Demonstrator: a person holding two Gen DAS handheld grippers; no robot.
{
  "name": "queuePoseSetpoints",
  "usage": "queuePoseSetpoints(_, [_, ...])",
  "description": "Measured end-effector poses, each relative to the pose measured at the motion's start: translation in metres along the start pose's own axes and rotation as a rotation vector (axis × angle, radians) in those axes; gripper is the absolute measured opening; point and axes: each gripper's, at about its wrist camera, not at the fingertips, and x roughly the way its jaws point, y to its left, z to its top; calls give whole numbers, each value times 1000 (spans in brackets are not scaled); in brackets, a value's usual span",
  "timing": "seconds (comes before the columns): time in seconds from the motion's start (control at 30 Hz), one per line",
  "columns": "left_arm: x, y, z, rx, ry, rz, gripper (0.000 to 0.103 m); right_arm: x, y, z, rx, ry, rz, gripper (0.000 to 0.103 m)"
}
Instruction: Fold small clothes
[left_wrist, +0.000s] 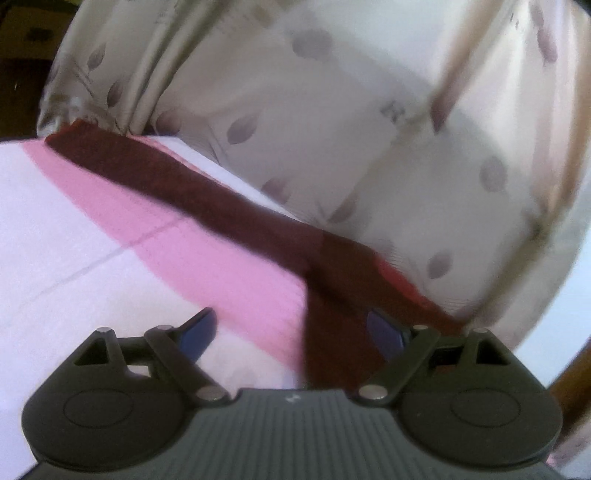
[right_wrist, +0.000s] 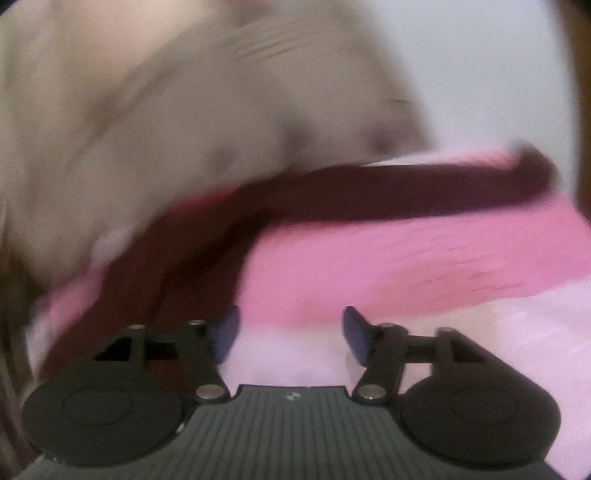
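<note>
Close in, left gripper (left_wrist: 291, 332): jaws spread wide, blue pads (left_wrist: 197, 334) well apart, nothing pinched. Maroon cloth (left_wrist: 207, 195) passing between them near the right-hand pad, draped down toward the gripper body; contact with that pad impossible to tell. Other pad over pale pink sheet (left_wrist: 55, 229).

Right gripper (right_wrist: 291, 334): jaws likewise spread, pads (right_wrist: 354, 334) apart, gripping nothing. Only sheet (right_wrist: 517, 354) showing in the gap. Maroon cloth (right_wrist: 388, 188) just beside the left-hand pad, running under that linkage; touching or not, unclear through the blur.

Cloth itself: dark maroon, fuzzy, knit-like. Long narrow band in the left wrist view, stretched diagonally from upper left down to the gripper, with a second strip splitting off near the pads and a brighter red edge on its right side. Same band in the right wrist view, curving from upper right down to lower left. Lying partly over a bright pink cloth (left_wrist: 236, 266), also seen (right_wrist: 424, 266) beside the maroon, both on the sheet.

Farther out: beige curtain (left_wrist: 332, 110) with grey leaf print behind the bed edge; blurred beige fabric (right_wrist: 166, 129) filling the upper left of the right wrist view. Brown wooden piece (left_wrist: 570, 384) at the far right edge.
</note>
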Motion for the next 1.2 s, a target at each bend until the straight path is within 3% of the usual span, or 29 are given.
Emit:
queuePoseSetpoints(0.07, [-23, 0, -7, -16, 10, -32, 89, -2, 42, -17, -171, 23, -4, 69])
queuePoseSetpoints(0.17, [-53, -6, -23, 42, 44, -49, 89, 3, 80, -30, -301, 25, -59, 69])
queuePoseSetpoints(0.33, [-83, -8, -54, 98, 110, -62, 89, 8, 100, -45, -335, 7, -134, 57])
queuePoseSetpoints(0.5, [-97, 3, -73, 44, 118, -44, 89, 21, 98, -40, -361, -3, -224, 51])
queuePoseSetpoints(0.53, [-100, 4, -77, 38, 111, -38, 89, 25, 95, -37, -335, 0, -224, 46])
queuePoseSetpoints(0.6, [-106, 4, -80, 47, 100, -32, 89, 31, 82, -32, -221, 23, -208, 9])
queuePoseSetpoints(0.63, [-110, 3, -82, 62, 95, -39, 89, 31, 73, -27, -122, 33, -173, 7])
queuePoseSetpoints(0.73, [-119, -6, -90, 146, 89, -65, 89, 24, 42, -21, 167, 3, -34, 7])
queuePoseSetpoints(0.83, [-116, -11, -99, 216, 127, -79, 89, 25, 24, -24, 299, -10, 28, 7])
queuePoseSetpoints(1.0, [-102, -17, -96, 246, 126, -110, 89, 29, 24, -29, 290, -6, 28, 7])
queuePoseSetpoints(1.1, [-85, -24, -95, 344, 156, -58, 88, 30, 25, -29, 285, -2, 31, 7])
queuePoseSetpoints(1.2, [-90, -29, -100, 463, 127, -105, 88, 32, 21, -27, 298, 1, 35, 7])
